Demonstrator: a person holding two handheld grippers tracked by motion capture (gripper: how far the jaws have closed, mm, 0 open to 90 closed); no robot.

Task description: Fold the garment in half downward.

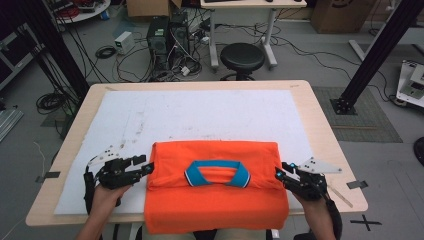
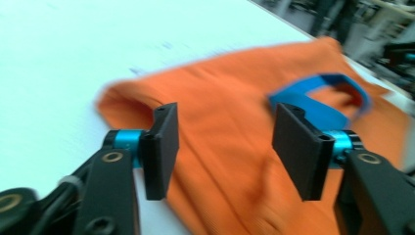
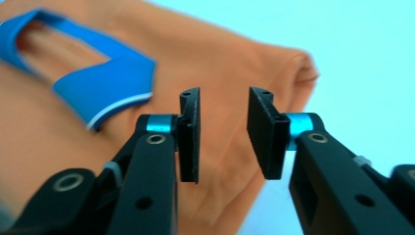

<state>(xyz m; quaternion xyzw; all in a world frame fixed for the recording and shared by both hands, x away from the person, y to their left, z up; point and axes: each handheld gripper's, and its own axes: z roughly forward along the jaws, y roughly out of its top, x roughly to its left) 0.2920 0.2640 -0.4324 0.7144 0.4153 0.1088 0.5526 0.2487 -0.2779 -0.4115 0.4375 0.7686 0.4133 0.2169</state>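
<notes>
Orange polo shirt with blue collar (image 1: 215, 200) lies folded on white mat (image 1: 200, 112), left gripper (image 1: 148, 167) and right gripper (image 1: 278, 174) both released, flanking its side edges, likely letting go post-fold.

A light wooden table (image 1: 320, 125) topped by a white mat (image 1: 200, 112) stands on a grey floor (image 1: 300, 65). Beyond it are a round black stool (image 1: 242, 57), black computer towers (image 1: 167, 35) amid tangled cables (image 1: 105, 52), a white desk (image 1: 255, 4) and what look like cardboard boxes (image 1: 147, 7). Black frame posts (image 1: 377, 50) rise on either side.
</notes>
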